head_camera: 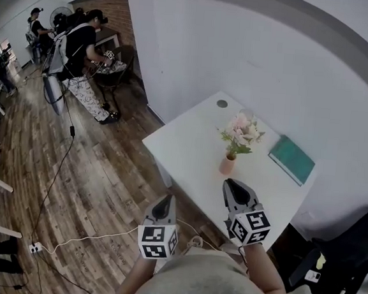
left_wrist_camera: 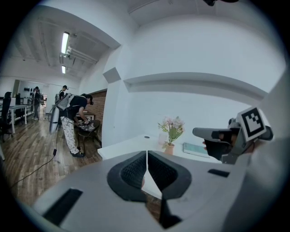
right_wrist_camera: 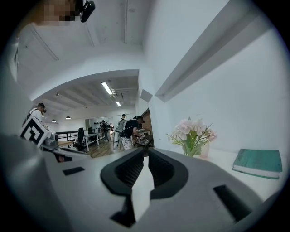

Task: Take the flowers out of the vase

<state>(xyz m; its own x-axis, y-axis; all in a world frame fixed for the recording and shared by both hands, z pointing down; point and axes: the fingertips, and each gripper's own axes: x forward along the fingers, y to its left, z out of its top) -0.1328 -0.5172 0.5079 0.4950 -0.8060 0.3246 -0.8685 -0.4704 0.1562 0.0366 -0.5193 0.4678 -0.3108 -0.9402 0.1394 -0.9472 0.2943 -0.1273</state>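
Near the middle of the white counter [head_camera: 191,137] a small pinkish vase [head_camera: 227,164] stands upright, with the flowers [head_camera: 241,132] still in it and a teal book [head_camera: 292,159] well apart to its right. The bunch's long axis runs nearly straight up: stems down in the vase, pink and white blooms and green leaves spreading at the top.

The right gripper [head_camera: 231,183] hangs just short of the vase, touching nothing, its jaws only a narrow crack apart and empty. The left gripper [head_camera: 164,202] is further back, off the counter's near edge, its jaws pressed together on nothing.

The vase looks light and top-heavy, so the main risk is probably a tip-over. A sideways pull on the stems, or a lift with the vase unbraced, could drag it along or knock it down. The right jaws seem too narrow to take the stems as they are. A grip high up on the blooms would likely crush them.
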